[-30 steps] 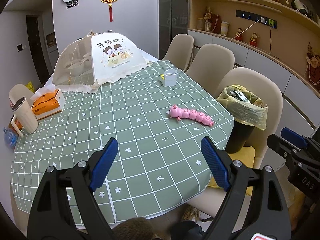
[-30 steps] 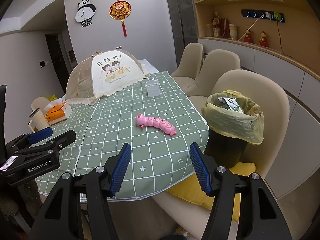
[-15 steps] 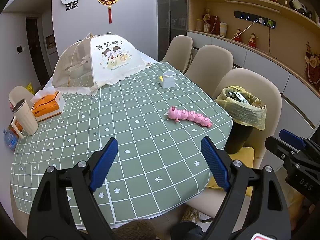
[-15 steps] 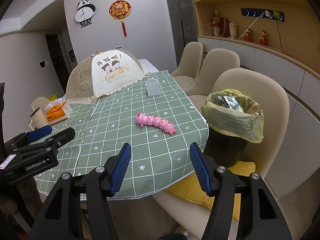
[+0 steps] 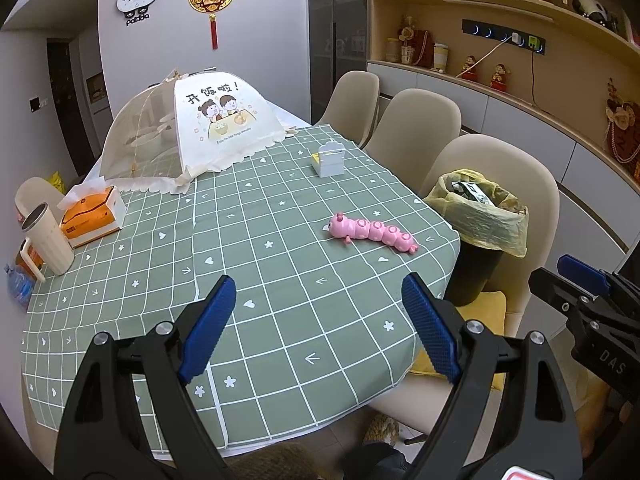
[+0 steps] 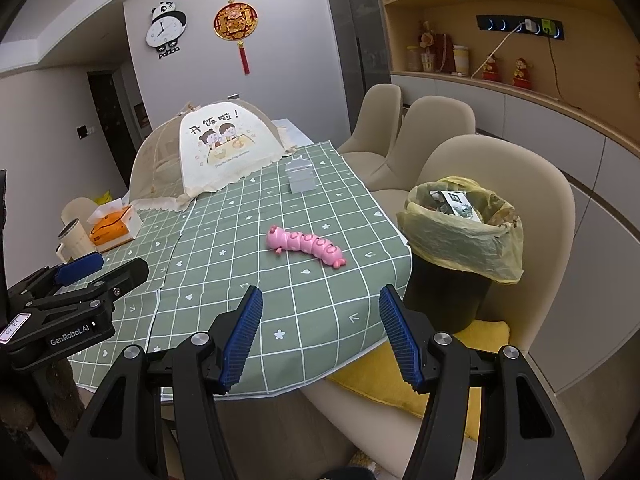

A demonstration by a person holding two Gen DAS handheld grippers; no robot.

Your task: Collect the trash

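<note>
A black bin lined with a yellow bag [image 5: 478,216] [image 6: 460,236] stands on a beige chair at the table's right edge, with scraps of packaging inside. A pink caterpillar toy [image 5: 370,234] [image 6: 306,245] lies on the green checked tablecloth [image 5: 248,248] [image 6: 240,264] near that edge. My left gripper [image 5: 318,322] hovers over the near part of the table, open and empty. My right gripper [image 6: 320,330] is held over the table's near right corner, also open with nothing between its fingers. Each gripper shows at the edge of the other's view.
A mesh food cover [image 5: 192,136] fills the far end. A small grey box [image 5: 330,158], an orange tissue box [image 5: 90,214] and a cream mug [image 5: 48,240] stand on the cloth. Beige chairs [image 5: 412,128] line the right side, with a yellow cushion [image 6: 400,368] under the bin.
</note>
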